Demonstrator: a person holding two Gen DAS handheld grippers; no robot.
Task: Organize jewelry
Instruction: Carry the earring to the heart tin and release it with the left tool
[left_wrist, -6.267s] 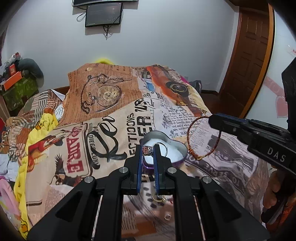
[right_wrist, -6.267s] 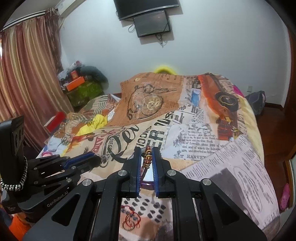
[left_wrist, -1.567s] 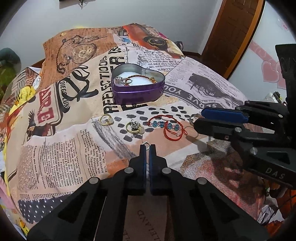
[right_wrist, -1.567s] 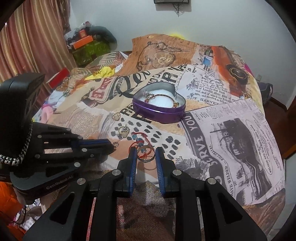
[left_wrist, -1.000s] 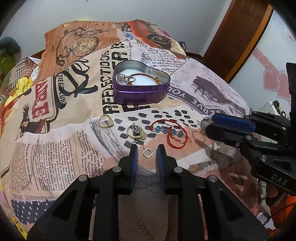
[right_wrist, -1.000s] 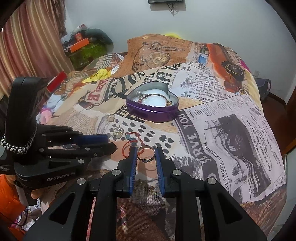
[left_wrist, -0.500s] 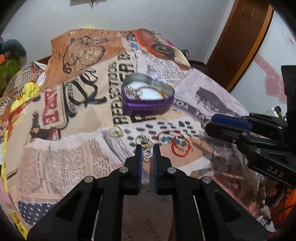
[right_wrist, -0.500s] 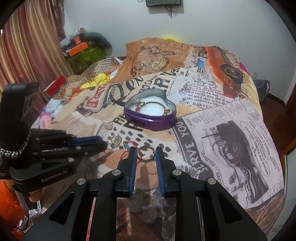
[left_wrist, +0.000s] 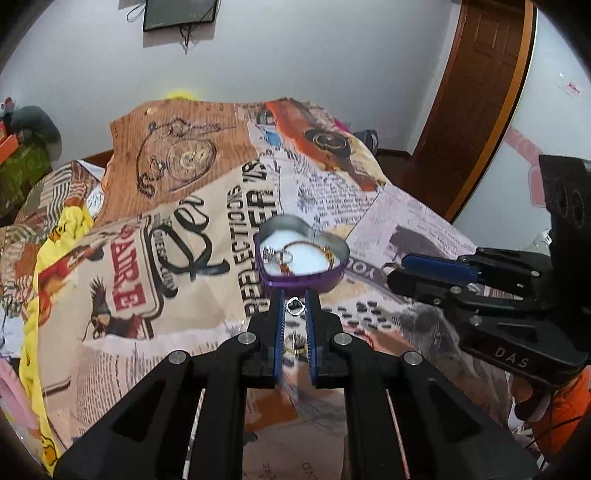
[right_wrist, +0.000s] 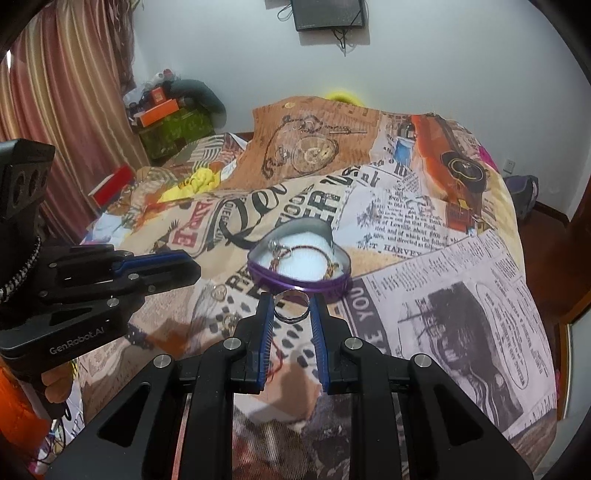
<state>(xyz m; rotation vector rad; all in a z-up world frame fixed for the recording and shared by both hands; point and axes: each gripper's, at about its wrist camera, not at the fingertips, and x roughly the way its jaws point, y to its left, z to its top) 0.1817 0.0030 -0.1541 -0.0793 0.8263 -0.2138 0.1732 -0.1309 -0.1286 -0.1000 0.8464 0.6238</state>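
Currently, both hand-held grippers carry a piece toward the box, so the step in hand looks like delivering jewelry; the next move likely calls for reaching over the rim and opening the jaws so each piece drops inside.

Left wrist view: the left hand-held gripper (left_wrist: 294, 306) sits at lower centre, its jaws narrow and pinching a small silver ring (left_wrist: 294, 305) between the blue pads. Just above the fingertips in the frame, a little beyond them, lies the purple heart-shaped tin (left_wrist: 334, 279) on the bed (left_wrist: 207, 206), which is covered with a newspaper-print spread. Inside the tin, on a white lining, lie a ring and a thin beaded bracelet (left_wrist: 306, 244). Through the gap between the jaws, lower down, a gold ring (left_wrist: 294, 345) shows on the bedspread. The right hand-held gripper (left_wrist: 397, 271) enters from the right edge, its tip near the tin's right side.

Right wrist view: the right hand-held gripper sits at lower centre, jaws partly closed on a larger silver ring (right_wrist: 290, 305), held flat between the pads. The tin lies directly above the tips in the frame, close but not touching. The left hand-held gripper reaches in from the left edge. Two more small pieces (right_wrist: 218, 293) rest on the bedspread at centre left, between the two tools.
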